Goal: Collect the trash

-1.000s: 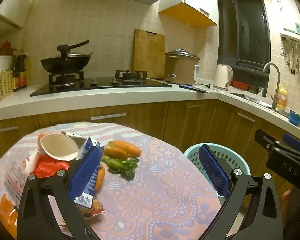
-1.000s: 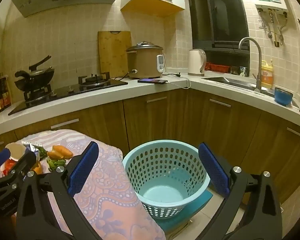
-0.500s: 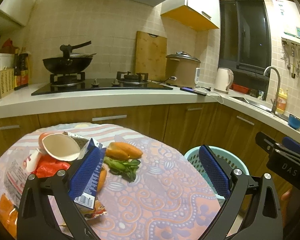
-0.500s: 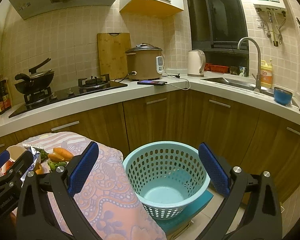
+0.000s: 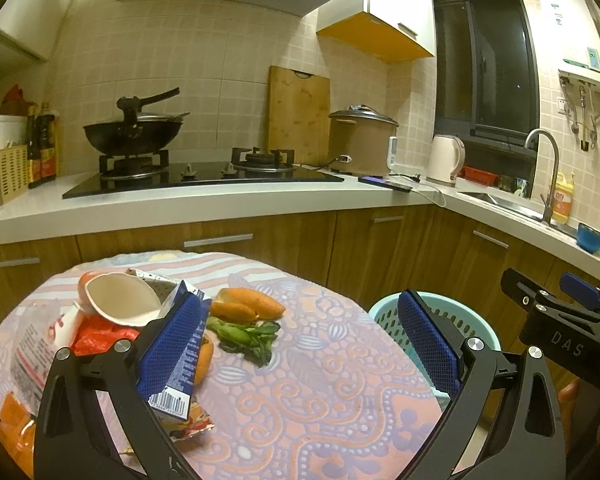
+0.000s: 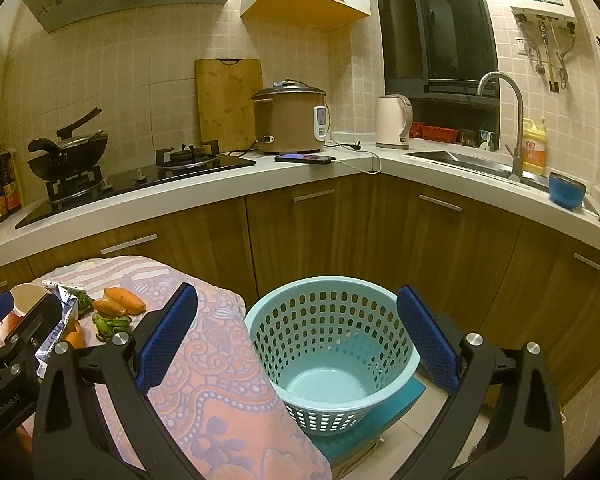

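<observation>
Trash lies on a small table covered by a patterned cloth (image 5: pixel 300 400): a blue carton (image 5: pixel 180 368), a crushed white cup (image 5: pixel 120 300), a red wrapper (image 5: pixel 100 334), orange peel (image 5: pixel 246 304) and green leaves (image 5: pixel 248 336). My left gripper (image 5: pixel 300 344) hovers open above the cloth, its left finger just in front of the carton. A light-blue perforated basket (image 6: pixel 328 344) stands on the floor to the table's right. My right gripper (image 6: pixel 296 344) is open, held above the basket with nothing between its fingers. The peel (image 6: pixel 118 302) also shows in the right wrist view.
Wooden cabinets (image 6: pixel 312 236) and a white counter (image 5: pixel 204 204) run behind, with a wok (image 5: pixel 132 132), rice cooker (image 5: pixel 362 142), kettle (image 6: pixel 394 120), phone (image 6: pixel 304 158) and sink (image 6: pixel 472 162). A blue bowl (image 6: pixel 566 190) sits on the counter. The basket rests on a teal base (image 6: pixel 384 420).
Both views have shifted slightly downward, as if the grippers rose a little. Both stay open and the trash has not moved.
</observation>
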The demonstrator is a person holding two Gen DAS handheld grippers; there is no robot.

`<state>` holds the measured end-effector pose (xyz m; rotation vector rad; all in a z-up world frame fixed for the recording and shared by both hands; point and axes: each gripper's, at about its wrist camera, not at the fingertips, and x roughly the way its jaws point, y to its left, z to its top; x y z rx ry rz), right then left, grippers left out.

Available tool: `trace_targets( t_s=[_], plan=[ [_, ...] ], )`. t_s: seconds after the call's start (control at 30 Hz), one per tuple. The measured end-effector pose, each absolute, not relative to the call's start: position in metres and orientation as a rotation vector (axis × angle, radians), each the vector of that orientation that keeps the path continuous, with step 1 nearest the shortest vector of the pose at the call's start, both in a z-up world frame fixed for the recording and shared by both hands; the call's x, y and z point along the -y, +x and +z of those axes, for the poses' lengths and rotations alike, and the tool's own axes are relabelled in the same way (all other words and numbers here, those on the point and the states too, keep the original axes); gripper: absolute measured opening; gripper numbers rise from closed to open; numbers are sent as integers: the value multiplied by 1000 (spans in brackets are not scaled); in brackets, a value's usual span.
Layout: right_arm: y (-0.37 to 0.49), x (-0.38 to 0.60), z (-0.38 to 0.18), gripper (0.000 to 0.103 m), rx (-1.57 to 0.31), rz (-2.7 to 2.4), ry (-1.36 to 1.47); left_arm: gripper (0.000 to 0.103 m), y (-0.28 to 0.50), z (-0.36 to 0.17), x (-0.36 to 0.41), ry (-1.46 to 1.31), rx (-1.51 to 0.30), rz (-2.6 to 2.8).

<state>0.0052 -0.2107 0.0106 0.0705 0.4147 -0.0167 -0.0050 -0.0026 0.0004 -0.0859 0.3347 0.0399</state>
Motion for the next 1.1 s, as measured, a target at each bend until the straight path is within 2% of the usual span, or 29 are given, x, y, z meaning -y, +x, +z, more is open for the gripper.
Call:
trace_targets(
  t_s=[1.1],
  plan=[
    [3,211,11,95,-427,-32,56,95,-7,1,4,-68,-319,67]
  ],
)
